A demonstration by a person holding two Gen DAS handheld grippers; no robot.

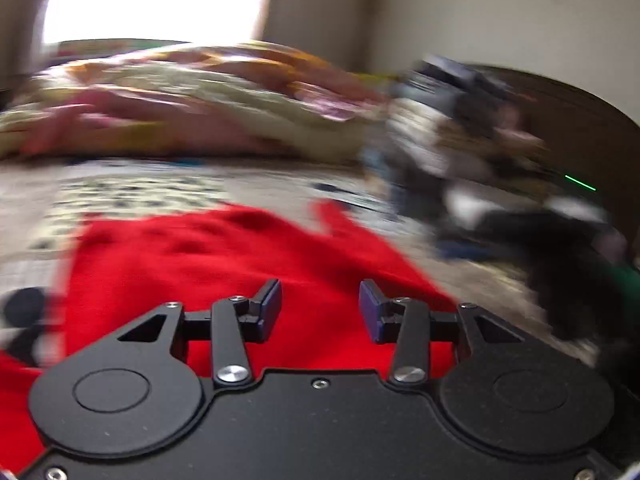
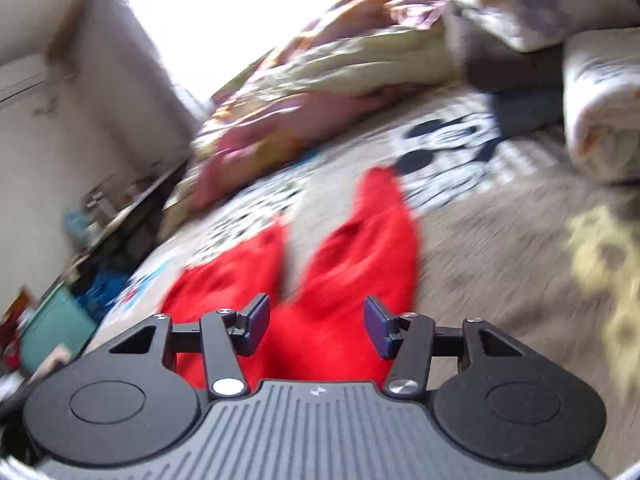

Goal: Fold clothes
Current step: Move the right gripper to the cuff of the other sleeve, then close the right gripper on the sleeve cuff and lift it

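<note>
A red garment [image 1: 224, 256] lies spread on the patterned bedsheet [image 1: 132, 192]. My left gripper [image 1: 320, 312] is open and empty, just above the red cloth. In the right wrist view the same red garment [image 2: 360, 248] shows two long parts side by side with a gap between them. My right gripper [image 2: 316, 326] is open and empty above the near end of the cloth. Both views are blurred by motion.
A crumpled floral quilt [image 1: 192, 92] lies across the far side of the bed. A pile of mixed clothes [image 1: 480, 140] sits at the right. Pillows [image 2: 600, 96] lie at the right in the right wrist view. A low shelf [image 2: 100, 232] stands left of the bed.
</note>
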